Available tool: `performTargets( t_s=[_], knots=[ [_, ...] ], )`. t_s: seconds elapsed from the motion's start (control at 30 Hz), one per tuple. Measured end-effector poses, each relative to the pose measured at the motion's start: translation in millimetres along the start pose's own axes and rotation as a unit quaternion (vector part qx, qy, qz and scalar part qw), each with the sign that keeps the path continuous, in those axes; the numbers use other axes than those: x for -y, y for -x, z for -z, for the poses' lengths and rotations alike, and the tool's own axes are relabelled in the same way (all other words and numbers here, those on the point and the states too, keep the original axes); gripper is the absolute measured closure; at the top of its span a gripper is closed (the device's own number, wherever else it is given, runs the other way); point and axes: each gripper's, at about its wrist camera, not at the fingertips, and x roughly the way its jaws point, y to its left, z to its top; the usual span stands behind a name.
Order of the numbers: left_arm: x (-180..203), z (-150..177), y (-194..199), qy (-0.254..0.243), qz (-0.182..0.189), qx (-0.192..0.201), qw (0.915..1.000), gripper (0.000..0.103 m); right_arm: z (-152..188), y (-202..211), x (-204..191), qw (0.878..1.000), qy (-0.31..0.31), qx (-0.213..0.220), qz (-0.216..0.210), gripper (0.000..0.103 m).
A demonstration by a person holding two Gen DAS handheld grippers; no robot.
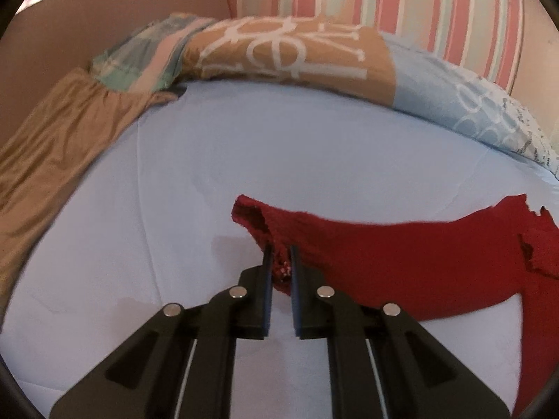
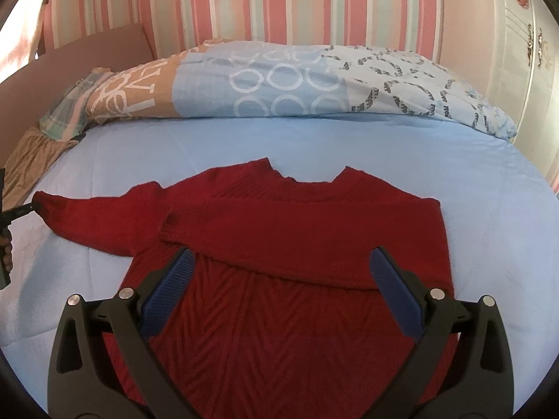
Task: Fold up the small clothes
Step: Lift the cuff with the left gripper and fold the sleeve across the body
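A red knit sweater (image 2: 297, 230) lies flat on the light blue bed sheet (image 2: 349, 146), one sleeve folded across its chest, the other sleeve stretched out to the left. My left gripper (image 1: 279, 249) is shut on the cuff end of the stretched sleeve (image 1: 384, 255); it also shows at the left edge of the right wrist view (image 2: 29, 207). My right gripper (image 2: 281, 255) is wide open and empty, hovering just above the sweater's body, below the folded sleeve.
A rolled patterned quilt (image 2: 279, 83) lies across the far side of the bed, also in the left wrist view (image 1: 297, 52). A tan bed skirt (image 1: 52, 139) hangs at the left edge. A striped wall (image 2: 279, 3) stands behind.
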Motion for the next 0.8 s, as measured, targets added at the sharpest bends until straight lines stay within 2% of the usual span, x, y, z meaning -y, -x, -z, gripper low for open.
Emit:
performTargets(
  t_s=[0.17, 0.43, 0.63, 0.8],
  knots=[
    [36.8, -22.7, 30.8, -0.015, 0.023, 0.019, 0.9995, 0.095, -5.0, 19.0, 15.1, 1.0, -0.009, 0.011, 0.001, 0.003],
    [145.1, -53.6, 73.1, -0.053, 0.059, 0.036, 0.9962, 0.095, -2.6, 39.9, 59.5, 0.999, -0.038, 0.014, 0.011, 0.003],
    [237.8, -57.5, 88.7, -0.094, 0.092, 0.032, 0.9908, 0.095, 3.8, 54.9, 98.2, 0.997, -0.067, 0.013, 0.018, 0.003],
    [302.0, -48.7, 92.4, -0.116, 0.101, 0.026, 0.9878, 0.095, 7.5, 61.2, 122.3, 0.997, -0.068, 0.014, 0.018, 0.003]
  ],
)
